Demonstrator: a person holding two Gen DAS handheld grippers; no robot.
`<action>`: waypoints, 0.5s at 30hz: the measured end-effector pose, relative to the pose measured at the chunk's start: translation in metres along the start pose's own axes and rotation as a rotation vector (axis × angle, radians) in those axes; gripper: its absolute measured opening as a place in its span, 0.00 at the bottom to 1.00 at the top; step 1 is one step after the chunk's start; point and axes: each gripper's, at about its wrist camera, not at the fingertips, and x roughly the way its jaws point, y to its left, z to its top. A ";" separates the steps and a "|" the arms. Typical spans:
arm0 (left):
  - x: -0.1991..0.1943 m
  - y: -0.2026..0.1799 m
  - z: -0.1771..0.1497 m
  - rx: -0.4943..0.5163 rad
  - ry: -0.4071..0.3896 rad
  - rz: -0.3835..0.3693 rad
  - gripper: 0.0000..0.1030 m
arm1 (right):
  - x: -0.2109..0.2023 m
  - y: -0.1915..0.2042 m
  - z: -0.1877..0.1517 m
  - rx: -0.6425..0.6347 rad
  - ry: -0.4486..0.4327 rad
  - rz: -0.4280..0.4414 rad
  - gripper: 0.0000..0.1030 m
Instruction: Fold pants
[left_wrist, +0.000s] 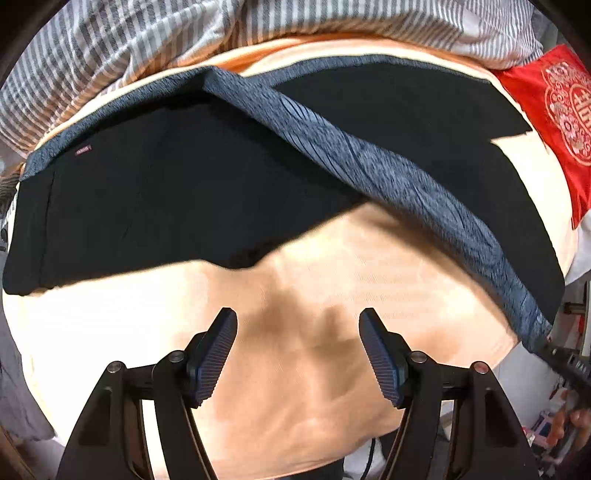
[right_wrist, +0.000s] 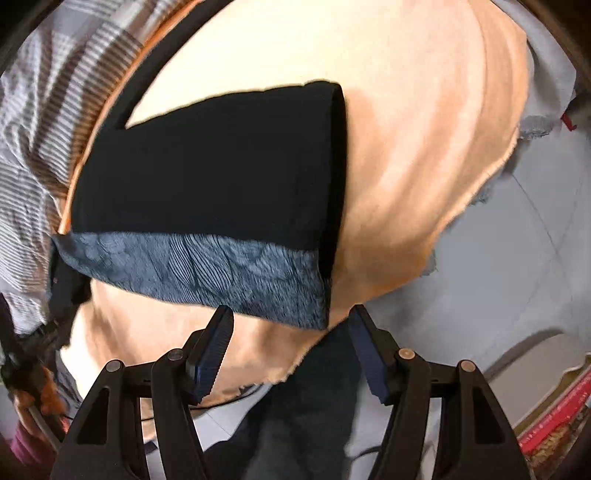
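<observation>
Black pants (left_wrist: 147, 192) with a blue-grey patterned side stripe (left_wrist: 332, 147) lie spread on a peach cloth (left_wrist: 295, 387); the legs seem to lie folded over each other. My left gripper (left_wrist: 298, 314) hangs open above bare peach cloth, on the near side of the pants, and nothing is between its fingers. In the right wrist view the pants (right_wrist: 207, 166) end in a straight edge (right_wrist: 338, 184). The stripe (right_wrist: 207, 273) runs along their near side. My right gripper (right_wrist: 290, 312) is open just above the stripe's near corner and holds nothing.
Grey-and-white striped bedding (left_wrist: 129, 44) lies beyond the pants, and a red embroidered cushion (left_wrist: 561, 122) sits at the far right. The peach cloth's edge (right_wrist: 436, 236) drops to a grey floor (right_wrist: 517, 258). A person's dark clothing (right_wrist: 306, 406) is below the right gripper.
</observation>
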 end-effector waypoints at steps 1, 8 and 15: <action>0.002 -0.005 -0.002 0.006 0.004 0.005 0.68 | -0.001 0.000 0.001 -0.003 -0.005 0.019 0.63; 0.017 -0.041 -0.003 0.016 0.036 0.002 0.68 | 0.009 -0.007 0.012 -0.068 0.061 0.208 0.45; 0.036 -0.079 0.005 -0.020 0.090 0.002 0.68 | 0.023 -0.021 0.029 0.018 0.224 0.340 0.03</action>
